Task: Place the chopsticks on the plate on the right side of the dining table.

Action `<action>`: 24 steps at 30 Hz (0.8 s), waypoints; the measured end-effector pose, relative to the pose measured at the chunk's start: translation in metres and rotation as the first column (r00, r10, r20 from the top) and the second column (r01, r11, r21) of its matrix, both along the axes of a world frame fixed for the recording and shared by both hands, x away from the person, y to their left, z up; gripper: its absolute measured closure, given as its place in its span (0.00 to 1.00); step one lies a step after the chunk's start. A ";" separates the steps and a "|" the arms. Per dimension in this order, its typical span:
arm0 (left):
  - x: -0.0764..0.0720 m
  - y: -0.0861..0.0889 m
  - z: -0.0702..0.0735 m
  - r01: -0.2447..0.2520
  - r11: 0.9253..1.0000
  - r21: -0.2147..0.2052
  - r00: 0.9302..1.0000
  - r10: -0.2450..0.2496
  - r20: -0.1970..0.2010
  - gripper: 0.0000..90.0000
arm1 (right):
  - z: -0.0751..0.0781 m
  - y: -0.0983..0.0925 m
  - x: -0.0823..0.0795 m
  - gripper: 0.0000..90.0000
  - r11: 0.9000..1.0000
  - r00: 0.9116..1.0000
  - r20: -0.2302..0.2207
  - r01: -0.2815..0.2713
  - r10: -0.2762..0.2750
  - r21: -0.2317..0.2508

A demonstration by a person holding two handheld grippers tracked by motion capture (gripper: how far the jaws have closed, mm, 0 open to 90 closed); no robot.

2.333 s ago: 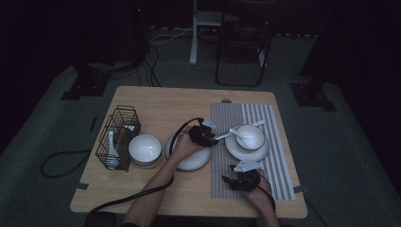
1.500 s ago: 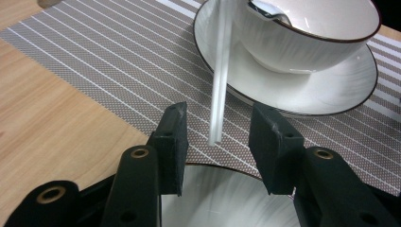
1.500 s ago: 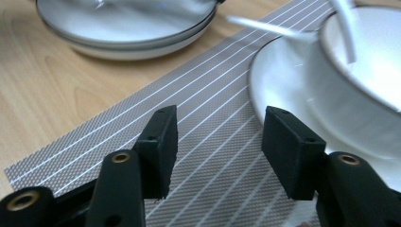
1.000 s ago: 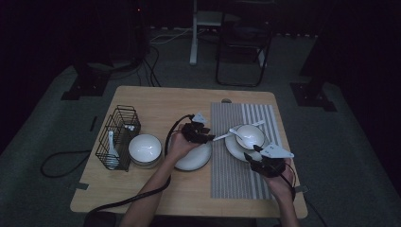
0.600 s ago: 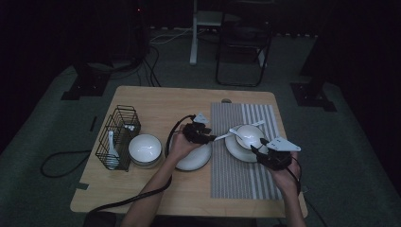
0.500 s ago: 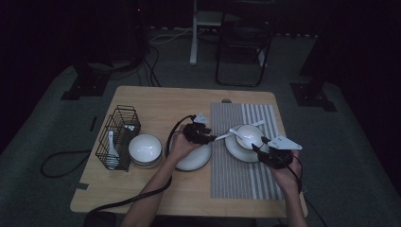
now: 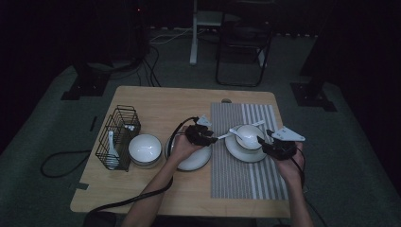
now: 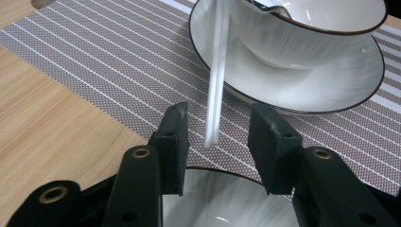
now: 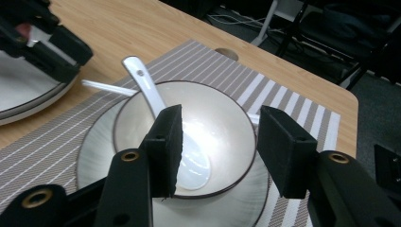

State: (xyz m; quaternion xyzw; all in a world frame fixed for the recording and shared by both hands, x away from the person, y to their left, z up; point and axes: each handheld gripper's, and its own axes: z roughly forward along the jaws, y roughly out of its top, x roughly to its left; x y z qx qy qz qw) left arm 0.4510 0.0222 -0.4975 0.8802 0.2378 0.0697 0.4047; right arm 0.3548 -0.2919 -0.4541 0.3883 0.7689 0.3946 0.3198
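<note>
In the left gripper view we lose the top of the bowl [image 8: 307, 38] past the upper edge, and the white stick [image 8: 216, 80] runs out of frame there too, so its far end stays unknown. The plate [image 8: 213, 198] beneath the jaws is cut off at the bottom. In the right gripper view, our own jaws cover the near rim of the bowl [image 9: 222, 118]. From the high view, what sits in the wire basket [image 7: 118, 137] is too dim to tell.
</note>
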 end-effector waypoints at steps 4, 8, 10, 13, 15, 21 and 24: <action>0.000 0.000 0.001 -0.001 1.000 0.002 1.000 0.001 0.001 0.67 | 0.002 -0.006 0.008 0.57 1.000 1.000 -0.002 -0.002 0.002 -0.001; 0.000 0.001 0.000 -0.005 1.000 0.004 1.000 0.005 0.000 0.67 | 0.005 -0.012 0.016 0.57 1.000 1.000 -0.002 -0.002 0.002 -0.008; 0.000 0.001 0.000 -0.005 1.000 0.006 1.000 0.005 0.001 0.67 | 0.006 -0.013 0.020 0.57 1.000 1.000 -0.003 -0.006 0.006 -0.023; 0.000 0.001 0.000 -0.004 1.000 0.006 1.000 0.004 0.001 0.67 | 0.006 -0.016 0.025 0.57 0.999 1.000 -0.004 -0.016 0.016 -0.047; 0.000 0.000 0.001 -0.004 1.000 0.011 1.000 0.004 -0.001 0.66 | 0.005 -0.017 0.029 0.57 0.998 1.000 -0.010 -0.021 0.020 -0.056; 0.002 0.000 0.000 -0.009 1.000 0.007 1.000 0.009 -0.005 0.66 | 0.003 -0.022 0.040 0.57 0.999 1.000 -0.020 -0.025 0.024 -0.039; 0.002 0.000 -0.001 -0.009 1.000 0.012 1.000 0.009 -0.004 0.66 | 0.002 -0.025 0.046 0.57 1.000 1.000 -0.024 -0.012 0.012 -0.005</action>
